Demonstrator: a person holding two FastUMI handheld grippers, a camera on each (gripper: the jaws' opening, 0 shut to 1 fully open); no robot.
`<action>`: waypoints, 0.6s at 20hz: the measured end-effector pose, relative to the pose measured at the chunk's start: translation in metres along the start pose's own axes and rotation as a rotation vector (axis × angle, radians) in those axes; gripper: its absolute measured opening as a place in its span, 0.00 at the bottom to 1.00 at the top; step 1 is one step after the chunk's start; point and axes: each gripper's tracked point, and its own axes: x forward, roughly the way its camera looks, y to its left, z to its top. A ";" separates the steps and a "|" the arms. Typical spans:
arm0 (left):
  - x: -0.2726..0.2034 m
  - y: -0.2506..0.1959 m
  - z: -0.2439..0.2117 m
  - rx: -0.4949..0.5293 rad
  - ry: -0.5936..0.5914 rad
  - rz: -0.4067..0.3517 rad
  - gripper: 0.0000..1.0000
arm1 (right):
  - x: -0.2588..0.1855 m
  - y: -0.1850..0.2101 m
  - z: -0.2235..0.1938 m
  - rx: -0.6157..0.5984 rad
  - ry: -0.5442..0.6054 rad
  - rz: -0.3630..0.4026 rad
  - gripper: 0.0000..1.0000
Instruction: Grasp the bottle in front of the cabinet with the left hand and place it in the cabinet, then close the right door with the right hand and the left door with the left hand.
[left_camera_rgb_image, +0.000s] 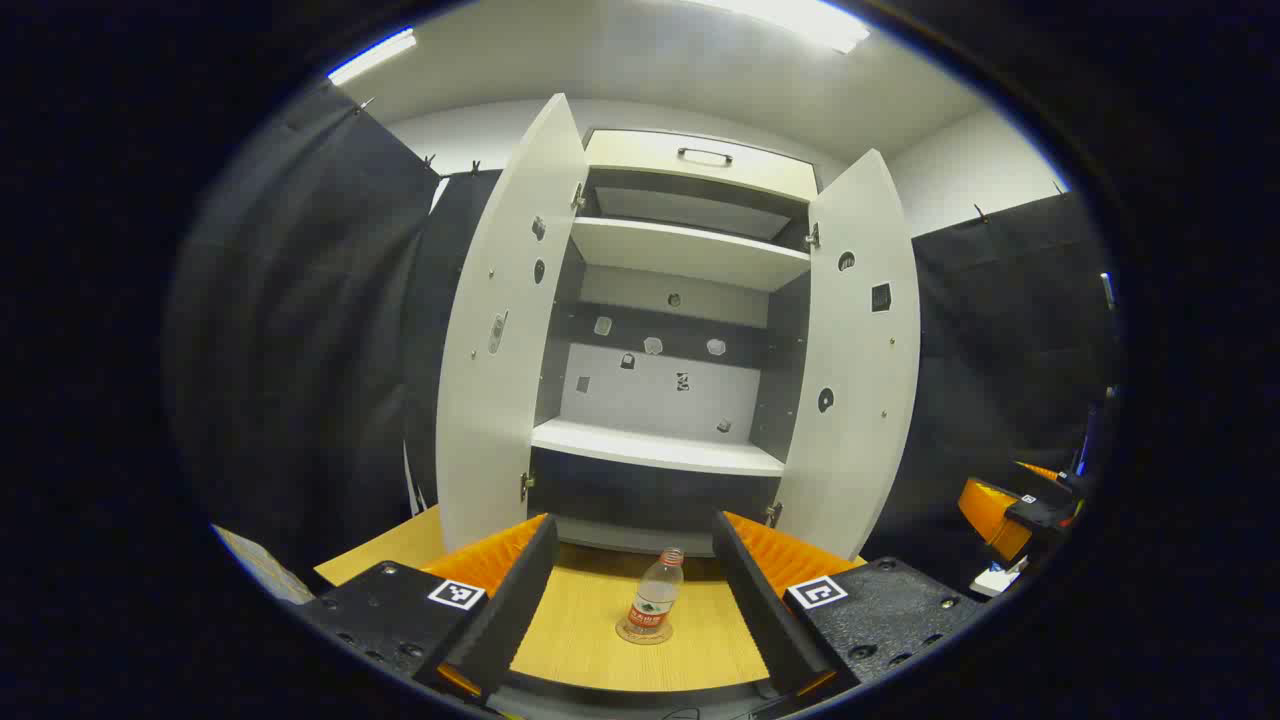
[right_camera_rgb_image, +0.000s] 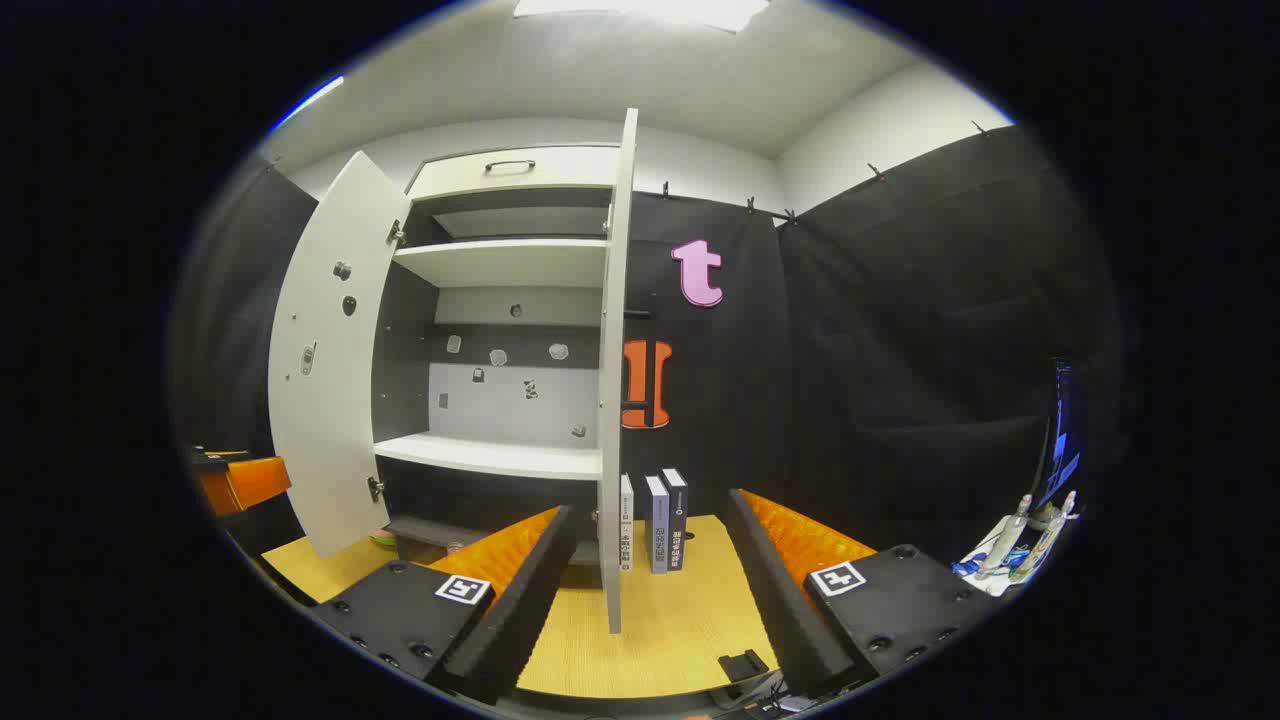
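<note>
A clear plastic bottle (left_camera_rgb_image: 652, 600) with a red label stands upright on the wooden table (left_camera_rgb_image: 590, 640), just in front of the white cabinet (left_camera_rgb_image: 660, 450). Both cabinet doors stand wide open: the left door (left_camera_rgb_image: 505, 330) and the right door (left_camera_rgb_image: 860, 360). My left gripper (left_camera_rgb_image: 632, 525) is open and held short of the bottle, which shows between its fingers, touching neither. In the right gripper view my right gripper (right_camera_rgb_image: 650, 510) is open and empty, facing the right door (right_camera_rgb_image: 612, 400) edge-on. That gripper (left_camera_rgb_image: 1010, 505) is also seen far right in the left gripper view.
Three books (right_camera_rgb_image: 655, 525) stand upright on the table beside the right door. The cabinet's middle shelf (left_camera_rgb_image: 655, 447) is bare. A small black object (right_camera_rgb_image: 745, 662) lies at the table's near edge. Several bottles (right_camera_rgb_image: 1020, 535) sit off to the far right.
</note>
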 end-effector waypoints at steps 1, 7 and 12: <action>0.001 -0.001 0.001 0.005 0.001 -0.003 0.92 | 0.001 0.001 -0.001 0.001 0.004 -0.002 1.00; 0.004 -0.002 0.020 0.023 -0.014 -0.004 0.95 | 0.004 0.005 0.007 -0.007 0.021 -0.003 1.00; 0.002 0.002 0.026 0.027 -0.023 0.007 0.95 | 0.003 0.013 0.005 -0.045 0.040 -0.007 1.00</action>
